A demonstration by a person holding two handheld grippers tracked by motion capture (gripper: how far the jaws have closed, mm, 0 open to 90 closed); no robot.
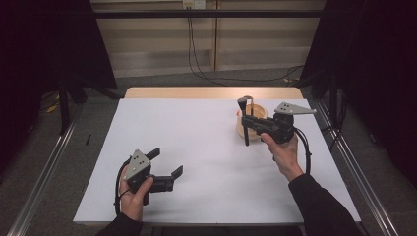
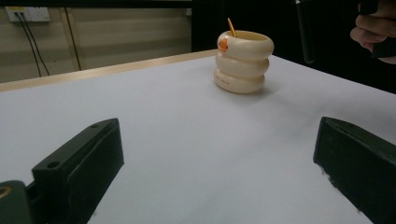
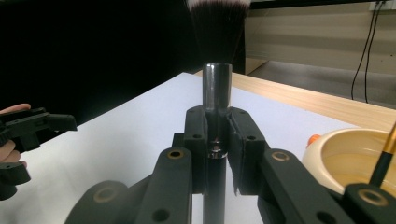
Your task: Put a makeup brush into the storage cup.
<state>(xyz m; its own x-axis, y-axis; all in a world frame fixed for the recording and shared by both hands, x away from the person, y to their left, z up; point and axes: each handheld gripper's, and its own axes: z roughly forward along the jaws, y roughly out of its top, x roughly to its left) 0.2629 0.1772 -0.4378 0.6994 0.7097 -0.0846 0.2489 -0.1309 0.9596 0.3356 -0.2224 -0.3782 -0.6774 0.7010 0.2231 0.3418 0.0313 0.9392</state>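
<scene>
My right gripper (image 1: 247, 124) is shut on the dark handle of a makeup brush (image 1: 244, 120), which stands upright with its bristles on top. In the right gripper view the jaws (image 3: 217, 128) clamp the shiny handle (image 3: 217, 88) below the dark bristle head (image 3: 217, 25). Just behind the brush stands a cream ringed cup (image 1: 255, 118), low at the right in that view (image 3: 345, 156), and a thin gold-and-black stick (image 3: 384, 161) leans in it. My left gripper (image 1: 167, 162) stands open near the table's front left, with nothing between its fingers (image 2: 219, 154). It faces the cup (image 2: 243, 63).
A white sheet (image 1: 206, 162) covers the table, with a bare wooden strip (image 1: 211, 92) along the far edge. Dark curtains hang at both sides and cables run down the back wall. Metal rails run along the floor left and right of the table.
</scene>
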